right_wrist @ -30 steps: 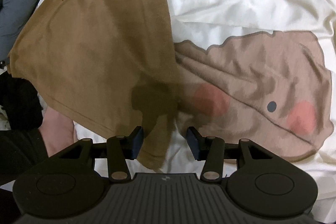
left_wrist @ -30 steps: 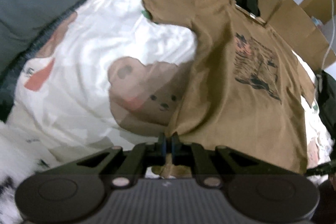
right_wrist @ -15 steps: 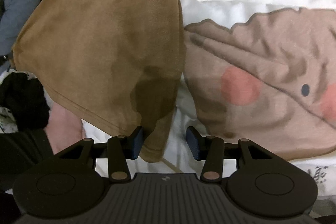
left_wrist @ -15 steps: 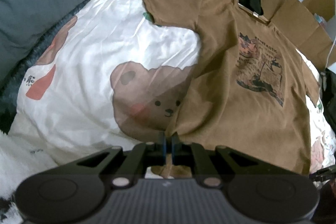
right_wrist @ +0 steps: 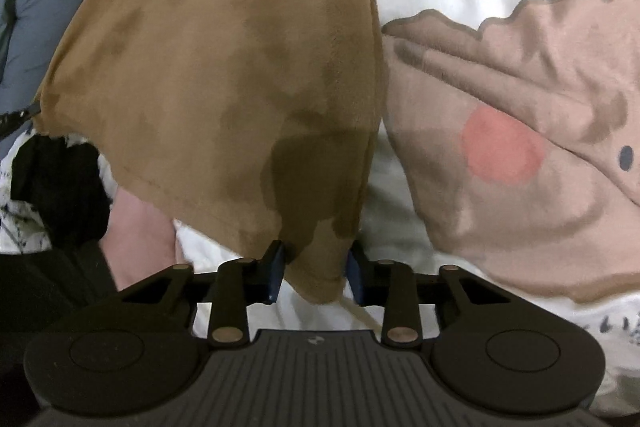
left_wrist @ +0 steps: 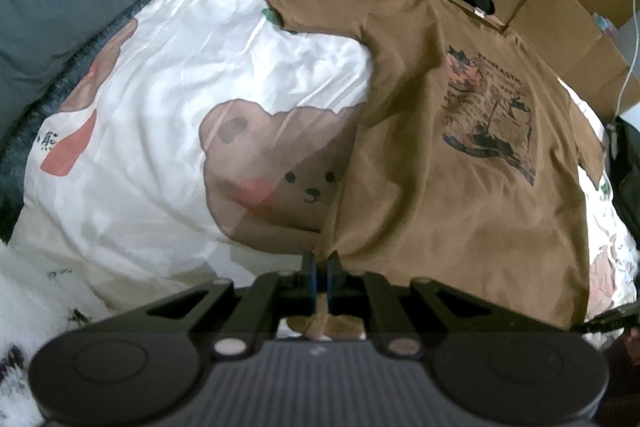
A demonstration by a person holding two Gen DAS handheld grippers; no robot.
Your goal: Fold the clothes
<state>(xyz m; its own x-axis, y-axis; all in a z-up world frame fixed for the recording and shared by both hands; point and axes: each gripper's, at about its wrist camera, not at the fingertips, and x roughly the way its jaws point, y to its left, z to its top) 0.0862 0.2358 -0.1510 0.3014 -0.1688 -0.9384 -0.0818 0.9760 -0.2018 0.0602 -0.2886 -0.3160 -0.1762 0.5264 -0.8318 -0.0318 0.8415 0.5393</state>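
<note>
Left gripper [left_wrist: 319, 273] is pinching one bottom corner of the brown T-shirt [left_wrist: 460, 163], which is lying print-up on the bear-patterned quilt [left_wrist: 168, 99]. Right gripper [right_wrist: 314, 271] has just been closing around the other hem corner (pads flanking the cloth, not visibly pressing).

Soft matt brown cloth T-shirt [left_wrist: 448, 187] on smooth, creased white bedsheet [left_wrist: 168, 99]

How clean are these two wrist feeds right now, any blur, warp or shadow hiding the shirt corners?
Left wrist view: fisheye bends the bedding, mild softness, brown T-shirt print still legible. Right wrist view: sharper near the right gripper, whose dark shadow falls on the shirt corner; edges curve and the frame corners vignette.
</note>
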